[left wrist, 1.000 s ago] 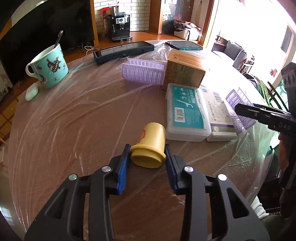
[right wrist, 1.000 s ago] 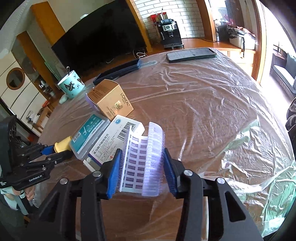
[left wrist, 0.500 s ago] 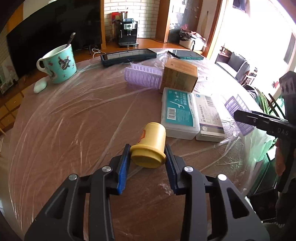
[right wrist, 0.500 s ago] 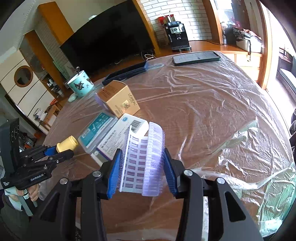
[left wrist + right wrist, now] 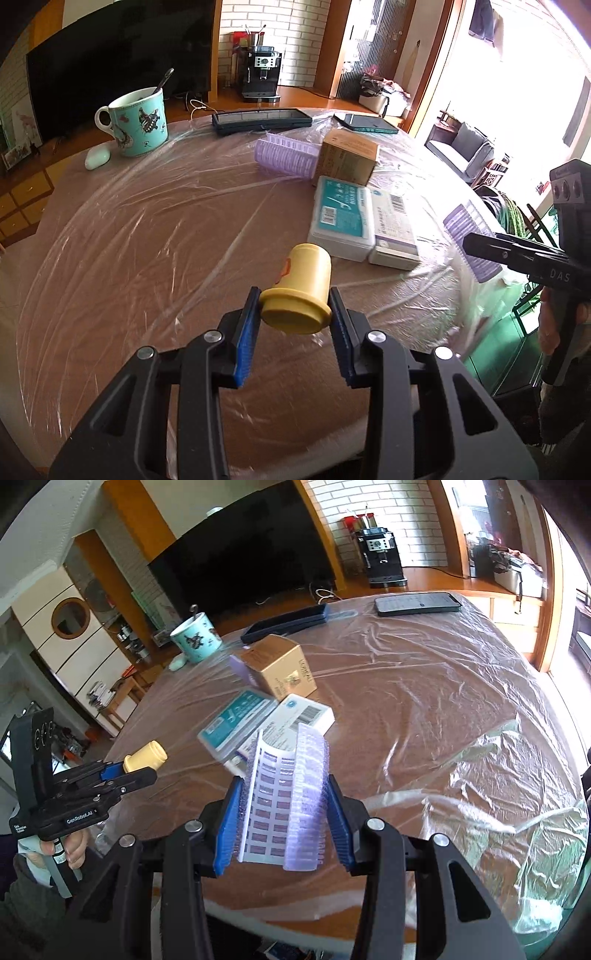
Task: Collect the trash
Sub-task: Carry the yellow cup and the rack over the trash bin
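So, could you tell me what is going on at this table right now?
A person is clearing trash with a gripper in each hand. The left gripper is shut on a small yellow bottle, lifted off the plastic-covered table. The right gripper is shut on a purple plastic tray, also held above the table. Two flat boxes, a brown carton and another purple tray still lie there.

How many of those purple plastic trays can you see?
2. One purple tray is clamped in the right hand-held gripper near the table's edge; the other purple tray lies on the table beside the brown box. More may be hidden.
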`<action>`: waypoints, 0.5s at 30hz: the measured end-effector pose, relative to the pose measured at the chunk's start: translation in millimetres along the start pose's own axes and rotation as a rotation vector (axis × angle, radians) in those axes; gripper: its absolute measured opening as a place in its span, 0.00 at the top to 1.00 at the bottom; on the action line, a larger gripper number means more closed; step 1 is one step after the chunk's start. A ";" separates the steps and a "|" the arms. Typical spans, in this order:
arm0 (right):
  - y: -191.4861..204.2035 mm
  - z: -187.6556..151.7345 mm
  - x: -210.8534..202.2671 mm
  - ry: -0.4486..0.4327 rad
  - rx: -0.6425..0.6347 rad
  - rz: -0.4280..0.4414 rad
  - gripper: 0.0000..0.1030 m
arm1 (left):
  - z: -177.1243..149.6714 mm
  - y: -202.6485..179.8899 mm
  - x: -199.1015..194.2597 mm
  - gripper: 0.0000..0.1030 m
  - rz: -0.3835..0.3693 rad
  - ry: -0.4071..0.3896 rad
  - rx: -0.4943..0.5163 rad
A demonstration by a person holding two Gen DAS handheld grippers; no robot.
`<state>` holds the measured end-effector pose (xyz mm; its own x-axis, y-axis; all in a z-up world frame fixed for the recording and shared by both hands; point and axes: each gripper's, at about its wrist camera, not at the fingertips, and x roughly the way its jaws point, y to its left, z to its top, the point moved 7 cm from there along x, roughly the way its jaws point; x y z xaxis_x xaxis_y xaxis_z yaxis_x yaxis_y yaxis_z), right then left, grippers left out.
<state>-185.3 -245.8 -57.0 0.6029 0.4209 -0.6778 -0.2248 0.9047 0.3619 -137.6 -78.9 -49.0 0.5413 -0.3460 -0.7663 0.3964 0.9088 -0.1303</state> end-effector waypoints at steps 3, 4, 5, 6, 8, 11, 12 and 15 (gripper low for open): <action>8.0 -6.2 -9.6 0.000 -0.012 0.023 0.58 | -4.1 -6.3 -9.2 0.63 -0.002 -0.013 0.005; 10.4 -8.1 -12.7 0.000 -0.016 0.030 0.58 | -5.9 -8.5 -11.5 0.63 -0.005 -0.014 0.005; 13.7 -10.7 -16.4 -0.001 -0.022 0.036 0.58 | -7.7 -10.7 -14.3 0.63 -0.007 -0.016 0.005; 16.5 -13.0 -19.4 -0.003 -0.028 0.040 0.58 | -9.7 -13.1 -16.9 0.63 -0.006 -0.019 0.008; 22.0 -16.3 -24.3 -0.006 -0.039 0.048 0.58 | -13.8 -17.2 -21.0 0.63 0.001 -0.023 0.017; 31.8 -24.1 -33.0 -0.007 -0.058 0.066 0.58 | -19.6 -23.1 -26.1 0.63 0.001 -0.022 0.020; 33.8 -25.9 -34.6 -0.007 -0.061 0.069 0.58 | -20.9 -24.2 -27.1 0.63 0.004 -0.023 0.020; 41.6 -33.9 -39.5 0.000 -0.080 0.080 0.58 | -27.2 -30.1 -30.5 0.63 0.000 -0.021 0.027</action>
<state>-244.5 -222.6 -36.8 0.5804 0.4919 -0.6490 -0.3328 0.8707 0.3623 -186.2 -89.3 -38.8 0.5567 -0.3510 -0.7529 0.4159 0.9023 -0.1132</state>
